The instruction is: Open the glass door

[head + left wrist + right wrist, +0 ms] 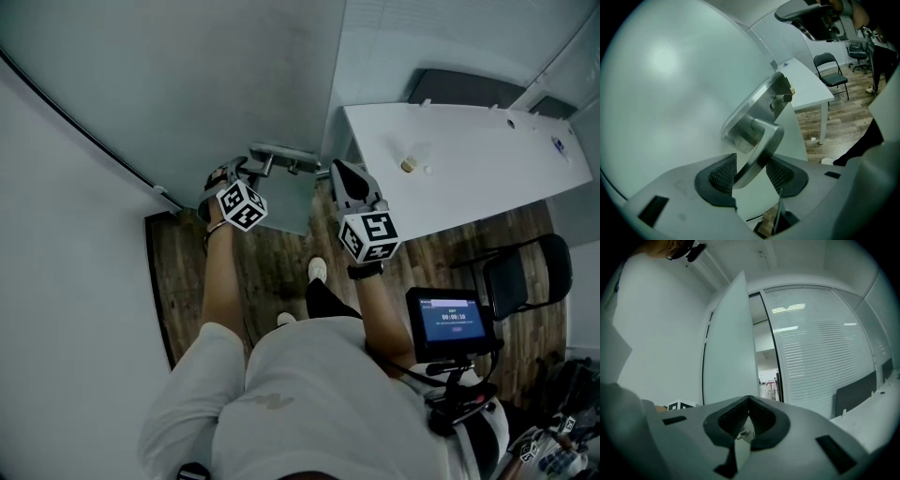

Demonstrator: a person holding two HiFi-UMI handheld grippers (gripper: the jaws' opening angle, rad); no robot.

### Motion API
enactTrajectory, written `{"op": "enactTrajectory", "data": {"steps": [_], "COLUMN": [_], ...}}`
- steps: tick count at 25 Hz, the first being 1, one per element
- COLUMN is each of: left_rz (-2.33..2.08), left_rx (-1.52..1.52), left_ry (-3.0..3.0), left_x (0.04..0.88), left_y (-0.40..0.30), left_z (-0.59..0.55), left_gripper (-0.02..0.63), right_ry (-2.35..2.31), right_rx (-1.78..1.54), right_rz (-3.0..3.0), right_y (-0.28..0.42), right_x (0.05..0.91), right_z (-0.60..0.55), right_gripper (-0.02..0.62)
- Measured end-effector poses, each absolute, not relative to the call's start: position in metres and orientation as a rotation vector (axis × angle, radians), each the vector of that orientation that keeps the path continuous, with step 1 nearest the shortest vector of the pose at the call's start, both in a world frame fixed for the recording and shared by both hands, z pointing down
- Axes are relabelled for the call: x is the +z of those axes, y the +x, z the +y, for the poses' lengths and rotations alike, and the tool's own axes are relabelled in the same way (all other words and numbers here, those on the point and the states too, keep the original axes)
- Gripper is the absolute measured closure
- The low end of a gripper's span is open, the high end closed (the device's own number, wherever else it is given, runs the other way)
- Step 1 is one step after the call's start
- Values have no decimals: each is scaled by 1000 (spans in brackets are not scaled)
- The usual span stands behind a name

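Left gripper [750, 174] wide at the glass door [670, 75] handle, right gripper [749, 417] shut and empty.

Straddles the brushed-metal lever handle [761, 143] with the left jaws well apart, the lever slanting between the ribbed pads [723, 171] and clear of the right one; contact with the left pad impossible to tell. Holds the right jaws pressed together on nothing, just right of the handle, near the door's free edge. Frosted, pale grey-green glass across the left of the scene, standing ajar, with a lit corridor in the far gap past its edge and a white table [469, 159] to the right.
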State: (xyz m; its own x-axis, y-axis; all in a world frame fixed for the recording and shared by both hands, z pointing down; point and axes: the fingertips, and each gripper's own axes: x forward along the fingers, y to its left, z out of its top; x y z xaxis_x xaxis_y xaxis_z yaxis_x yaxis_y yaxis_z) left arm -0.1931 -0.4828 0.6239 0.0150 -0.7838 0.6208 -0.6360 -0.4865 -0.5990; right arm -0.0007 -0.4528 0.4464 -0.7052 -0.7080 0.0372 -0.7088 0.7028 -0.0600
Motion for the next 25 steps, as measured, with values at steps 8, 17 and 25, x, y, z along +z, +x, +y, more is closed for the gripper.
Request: {"op": "enactTrajectory", "data": {"steps": [8,17,25], "left_rz": [1470,1492,1556], "left_rx": [-1544,-1666,-1717], "left_ry": [-2068,-1966,-1838], "left_x": [642,657,667], "left_y": [-195,-208,-237], "left_z": [-504,-413,-361], "left_gripper": [434,434,433], "right_ry": [1181,1067,794], "right_rx": [136,179,59], "right_rz": [-2843,-2925,-3019], "right_y": [15,7,-33], "right_x": [475,480,466], "right_z": [-448,-415,-399], "right_gripper": [592,592,592]}}
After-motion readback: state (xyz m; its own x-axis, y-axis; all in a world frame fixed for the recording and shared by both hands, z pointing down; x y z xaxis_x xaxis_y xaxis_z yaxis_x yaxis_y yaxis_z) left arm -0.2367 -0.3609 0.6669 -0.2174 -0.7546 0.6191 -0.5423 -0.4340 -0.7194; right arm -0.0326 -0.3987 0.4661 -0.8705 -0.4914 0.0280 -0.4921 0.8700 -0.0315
